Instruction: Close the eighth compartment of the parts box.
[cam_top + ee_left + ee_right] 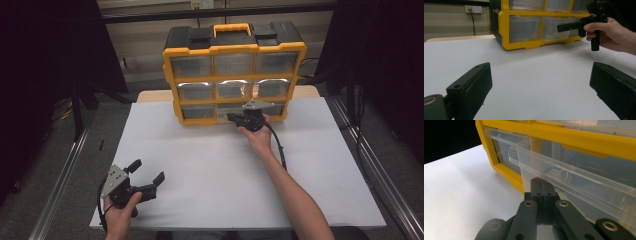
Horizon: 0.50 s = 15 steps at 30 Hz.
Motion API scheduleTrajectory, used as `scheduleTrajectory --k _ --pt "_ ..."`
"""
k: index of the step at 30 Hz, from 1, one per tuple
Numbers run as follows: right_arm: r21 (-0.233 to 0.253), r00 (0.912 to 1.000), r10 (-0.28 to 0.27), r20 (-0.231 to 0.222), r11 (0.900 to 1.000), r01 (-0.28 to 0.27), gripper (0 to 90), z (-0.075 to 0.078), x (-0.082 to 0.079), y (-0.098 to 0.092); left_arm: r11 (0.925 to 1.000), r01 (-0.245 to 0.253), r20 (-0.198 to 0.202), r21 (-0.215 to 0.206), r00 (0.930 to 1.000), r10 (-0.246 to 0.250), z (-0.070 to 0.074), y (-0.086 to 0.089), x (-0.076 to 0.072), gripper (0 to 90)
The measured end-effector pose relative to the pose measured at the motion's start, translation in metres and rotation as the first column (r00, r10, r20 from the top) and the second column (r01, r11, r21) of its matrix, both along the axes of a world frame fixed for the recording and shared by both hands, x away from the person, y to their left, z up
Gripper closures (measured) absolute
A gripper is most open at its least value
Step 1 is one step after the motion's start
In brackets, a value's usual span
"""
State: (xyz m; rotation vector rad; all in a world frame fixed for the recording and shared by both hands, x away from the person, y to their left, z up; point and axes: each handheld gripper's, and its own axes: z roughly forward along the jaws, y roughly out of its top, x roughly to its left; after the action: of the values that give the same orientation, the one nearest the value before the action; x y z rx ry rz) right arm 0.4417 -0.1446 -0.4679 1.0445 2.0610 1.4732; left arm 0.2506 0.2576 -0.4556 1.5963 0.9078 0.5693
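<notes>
A yellow and black organiser (234, 75) with clear drawers stands at the back of the white table (210, 165). My right gripper (232, 118) is at its bottom row, in front of the middle drawer (226, 108). In the right gripper view that clear drawer (574, 177) sticks out a little from the yellow frame (504, 170), and my right gripper (541, 183) is shut, its tips tucked just under the drawer's front lip. I cannot see anything between the jaws. My left gripper (147, 171) is open over the table's near left corner, holding nothing (540, 82).
The left gripper view shows the organiser (506, 30), the other hand and its gripper (564, 26) across bare white table. Metal rails (60, 180) run along both sides of the table. A wall socket (473, 9) with cables is behind.
</notes>
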Motion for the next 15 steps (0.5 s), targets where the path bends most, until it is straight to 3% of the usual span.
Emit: scheduleTrajectory --k 15 --pt "-0.008 1.0 -0.005 -0.001 1.0 0.005 90.0 -0.0004 0.005 0.0031 1.0 0.003 0.001 0.006 1.0 -0.003 -0.0001 0.0009 0.0003 4.4"
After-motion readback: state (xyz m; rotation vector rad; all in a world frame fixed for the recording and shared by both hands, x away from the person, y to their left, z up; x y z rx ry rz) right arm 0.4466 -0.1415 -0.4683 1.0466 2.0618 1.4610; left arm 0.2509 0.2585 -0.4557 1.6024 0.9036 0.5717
